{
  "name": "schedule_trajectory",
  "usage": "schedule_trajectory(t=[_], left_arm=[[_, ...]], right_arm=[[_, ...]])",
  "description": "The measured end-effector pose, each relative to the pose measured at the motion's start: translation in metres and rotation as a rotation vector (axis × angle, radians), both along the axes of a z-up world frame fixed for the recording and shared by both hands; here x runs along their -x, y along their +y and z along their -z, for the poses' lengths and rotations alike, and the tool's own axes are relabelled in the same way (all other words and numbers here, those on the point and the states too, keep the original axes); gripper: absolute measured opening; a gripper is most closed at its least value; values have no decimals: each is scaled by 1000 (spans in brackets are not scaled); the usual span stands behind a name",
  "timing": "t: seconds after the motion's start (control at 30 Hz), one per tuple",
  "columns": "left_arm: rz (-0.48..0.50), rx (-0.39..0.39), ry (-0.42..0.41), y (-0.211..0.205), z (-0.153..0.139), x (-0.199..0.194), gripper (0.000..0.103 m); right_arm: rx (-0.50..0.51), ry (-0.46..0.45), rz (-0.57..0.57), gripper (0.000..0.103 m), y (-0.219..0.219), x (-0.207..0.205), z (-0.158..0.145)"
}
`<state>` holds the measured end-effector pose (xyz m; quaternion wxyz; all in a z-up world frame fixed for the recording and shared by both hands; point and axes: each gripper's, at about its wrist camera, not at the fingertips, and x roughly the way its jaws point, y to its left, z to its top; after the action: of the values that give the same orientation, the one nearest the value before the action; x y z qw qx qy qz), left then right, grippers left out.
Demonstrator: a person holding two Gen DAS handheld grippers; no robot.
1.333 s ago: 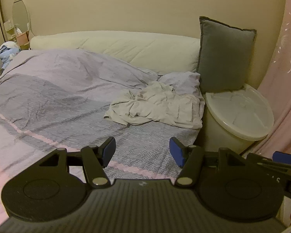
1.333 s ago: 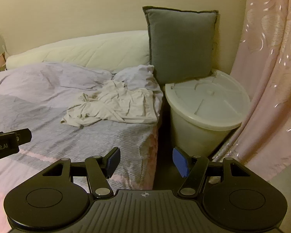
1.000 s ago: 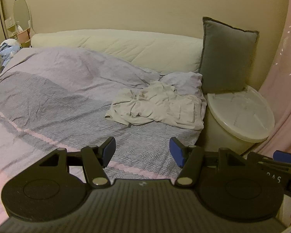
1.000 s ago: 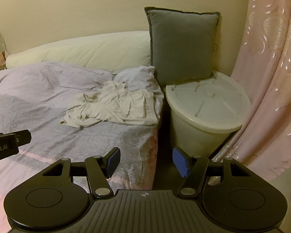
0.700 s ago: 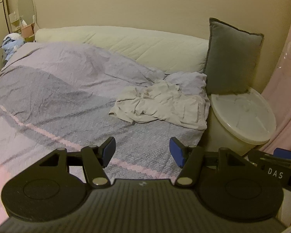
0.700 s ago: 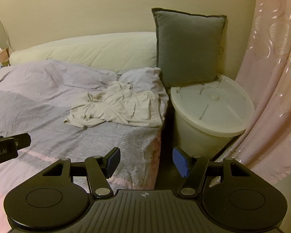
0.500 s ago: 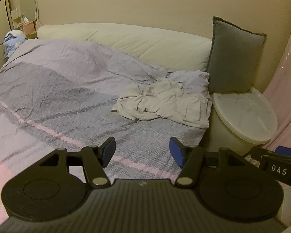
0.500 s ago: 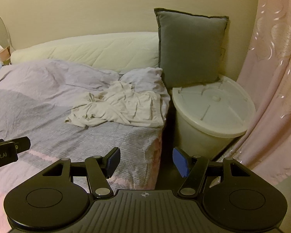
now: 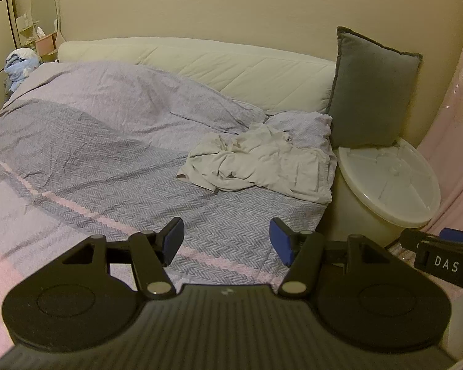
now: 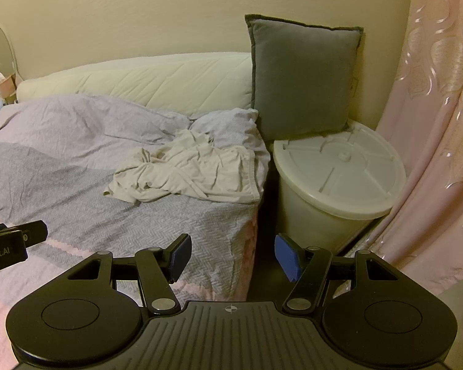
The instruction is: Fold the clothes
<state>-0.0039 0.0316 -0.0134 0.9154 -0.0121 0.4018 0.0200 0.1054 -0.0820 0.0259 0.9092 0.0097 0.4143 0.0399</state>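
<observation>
Mirror: an oval mirror is seen at the far left against the wall, with small items on a shelf below it that are too small to be told apart.
Blue bundle: a heap of blue and white cloth is seen beside the far left corner of the bed.
Bed cover: a grey herringbone cover with a pink stripe is spread over the bed; its upper part is rumpled and paler.
Headboard: a cream padded headboard is set along the wall behind the cover.
Left gripper: it is held above the near part of the bed cover, its blue-padded jaws spread wide apart with nothing between them.
Garment: a crumpled beige garment is laid on the bed cover near the right edge of the bed, well ahead of both grippers and touched by neither; a rumpled grey pillow lies just behind it.
Right gripper: it is held over the gap between the bed's right edge and the bin, jaws parted wide and empty.
Cushion: a dark grey square cushion is stood upright against the wall, its lower edge resting on the bin lid.
Bin: a white round lidded bin is placed just beside the bed.
Curtain: a pink patterned curtain is hung at the far right.
</observation>
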Motion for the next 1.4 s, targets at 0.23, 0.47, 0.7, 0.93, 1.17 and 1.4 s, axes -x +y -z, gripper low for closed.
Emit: schedule_trajectory(t=[0.23, 0.47, 0.7, 0.93, 1.17, 1.4], left_arm=[[-6, 6, 3, 0, 0, 0, 58], [-10, 10, -1, 2, 3, 3, 58], [-19, 14, 7, 7, 8, 1, 58], [-30, 17, 37, 12, 16, -10, 58], [-42, 16, 71, 13, 26, -30, 58], [-43, 26, 104, 15, 36, -54, 58]], right_arm=[[2, -1, 1, 64, -1, 2, -1], [5, -5, 0, 64, -1, 4, -3], [9, 4, -10, 64, 3, -2, -2], [3, 33, -19, 64, 6, -14, 8], [5, 66, -22, 64, 8, -32, 17], [13, 94, -31, 64, 9, -57, 29]])
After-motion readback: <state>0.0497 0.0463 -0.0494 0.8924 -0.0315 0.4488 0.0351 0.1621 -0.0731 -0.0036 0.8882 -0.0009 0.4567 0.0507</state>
